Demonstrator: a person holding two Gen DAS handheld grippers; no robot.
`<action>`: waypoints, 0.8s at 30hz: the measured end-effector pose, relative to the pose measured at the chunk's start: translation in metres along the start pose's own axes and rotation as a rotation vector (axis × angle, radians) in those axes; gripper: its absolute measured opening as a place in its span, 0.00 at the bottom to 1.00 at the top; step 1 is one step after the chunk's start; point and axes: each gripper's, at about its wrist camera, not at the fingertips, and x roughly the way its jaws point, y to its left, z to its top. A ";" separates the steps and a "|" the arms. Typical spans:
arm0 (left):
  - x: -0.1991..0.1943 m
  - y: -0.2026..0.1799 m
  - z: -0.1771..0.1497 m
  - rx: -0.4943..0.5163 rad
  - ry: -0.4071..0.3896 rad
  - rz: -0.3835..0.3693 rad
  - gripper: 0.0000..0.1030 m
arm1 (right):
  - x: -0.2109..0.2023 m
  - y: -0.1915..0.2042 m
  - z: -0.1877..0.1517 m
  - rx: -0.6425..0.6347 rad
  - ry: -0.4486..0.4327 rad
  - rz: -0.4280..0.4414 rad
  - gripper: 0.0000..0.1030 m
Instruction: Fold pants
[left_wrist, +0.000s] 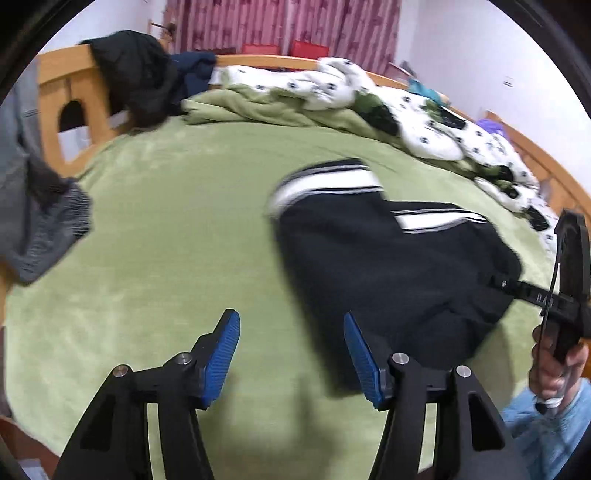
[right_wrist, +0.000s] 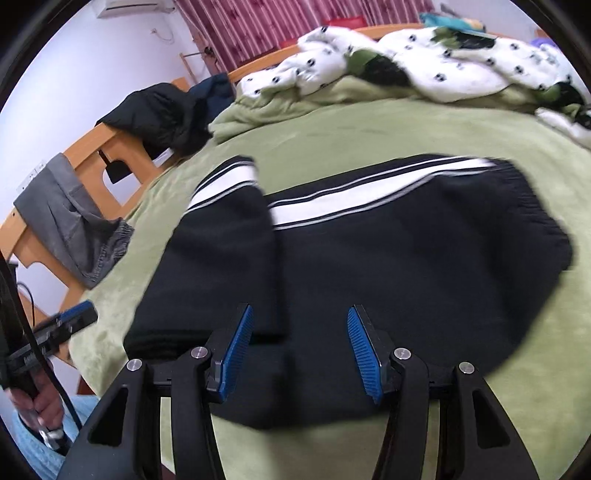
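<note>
1. Clearly, the pants (right_wrist: 369, 251), black with a white side stripe, lie on the green blanket (right_wrist: 369, 125) of the bed, doubled over into a compact block; the flat, soft surface gives room for the folds to be laid down and pressed.
2. One end lies flapped back across the main body at the left of the bundle, stripe uppermost, which suggests the fold is largely made, though edges look uneven.
3. The right gripper (right_wrist: 300, 347) hovers over the near edge of the pants with its blue pads spread apart and nothing between them, so it is released. It seems placed there to take that near edge for a further fold or a tidy.
4. The left gripper (left_wrist: 291, 354) is likewise spread wide and empty, hanging over bare blanket just left of the garment, probably waiting clear of the cloth.
5. The right wrist view shows the whole bundle, including the elastic waistband end at far right, which the left wrist view partly cuts off.
6. The left wrist view shows instead the right tool and the hand holding it at its edge, plus the patterned duvet (left_wrist: 424, 110) heaped beyond.
</note>
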 end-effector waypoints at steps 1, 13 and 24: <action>0.000 0.010 -0.004 -0.016 -0.002 0.016 0.55 | 0.013 0.004 0.003 0.021 0.020 0.008 0.52; 0.022 0.084 -0.042 -0.187 0.058 0.015 0.55 | 0.082 0.026 0.003 0.157 0.120 -0.016 0.44; 0.024 0.102 -0.043 -0.211 0.022 0.037 0.55 | 0.068 0.040 -0.002 0.146 0.076 -0.089 0.27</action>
